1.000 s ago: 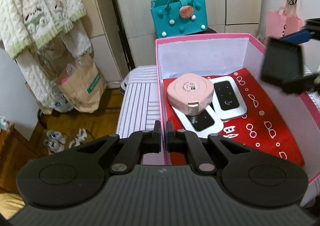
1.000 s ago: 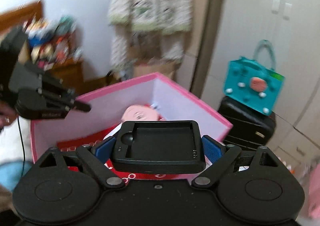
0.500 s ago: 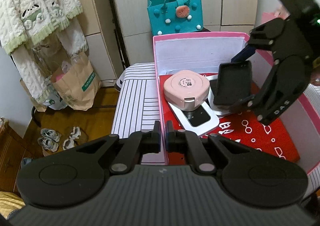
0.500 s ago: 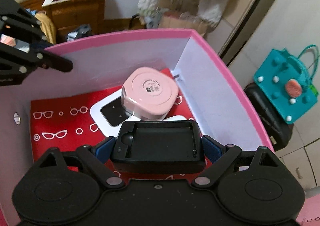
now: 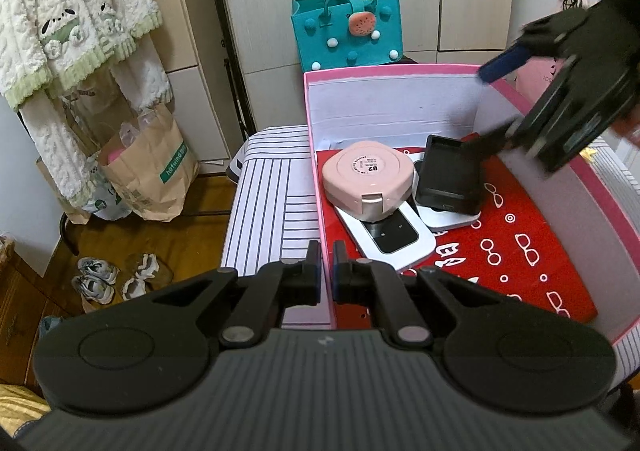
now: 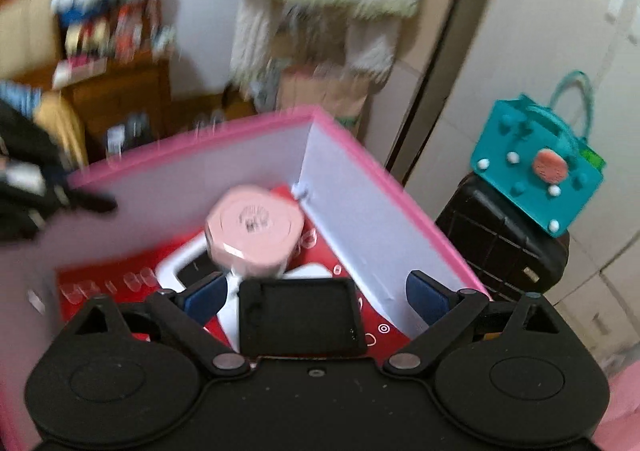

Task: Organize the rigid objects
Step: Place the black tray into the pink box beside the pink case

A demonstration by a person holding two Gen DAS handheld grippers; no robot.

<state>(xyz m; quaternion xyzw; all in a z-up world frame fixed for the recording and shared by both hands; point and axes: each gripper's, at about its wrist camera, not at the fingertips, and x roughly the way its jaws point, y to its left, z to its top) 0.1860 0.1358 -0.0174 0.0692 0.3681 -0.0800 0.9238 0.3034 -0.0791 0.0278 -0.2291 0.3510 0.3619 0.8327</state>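
A pink box (image 5: pixel 392 71) with a red glasses-print floor stands on a striped cover. Inside it a pink rounded case (image 5: pixel 368 179) rests on one white device (image 5: pixel 396 239). A black tray (image 5: pixel 450 175) lies on a second white device (image 5: pixel 452 217) beside the case. My right gripper (image 5: pixel 486 107) hovers over the box's far right corner. In the right wrist view it (image 6: pixel 316 297) is open, its blue pads (image 6: pixel 204 297) clear of the black tray (image 6: pixel 300 317). My left gripper (image 5: pixel 326 275) is shut on the box's near left wall.
A teal felt bag (image 5: pixel 348 31) sits on a black suitcase (image 6: pixel 504 247) behind the box, in front of wardrobe doors. The striped cover (image 5: pixel 272 211) extends left of the box. Paper bags (image 5: pixel 152 171), shoes (image 5: pixel 96 279) and a hanging knit garment (image 5: pixel 72 11) are at the left.
My right gripper brought the black tray into the box, opened its jaws and let it go onto the white device. My left gripper stayed on the box wall.
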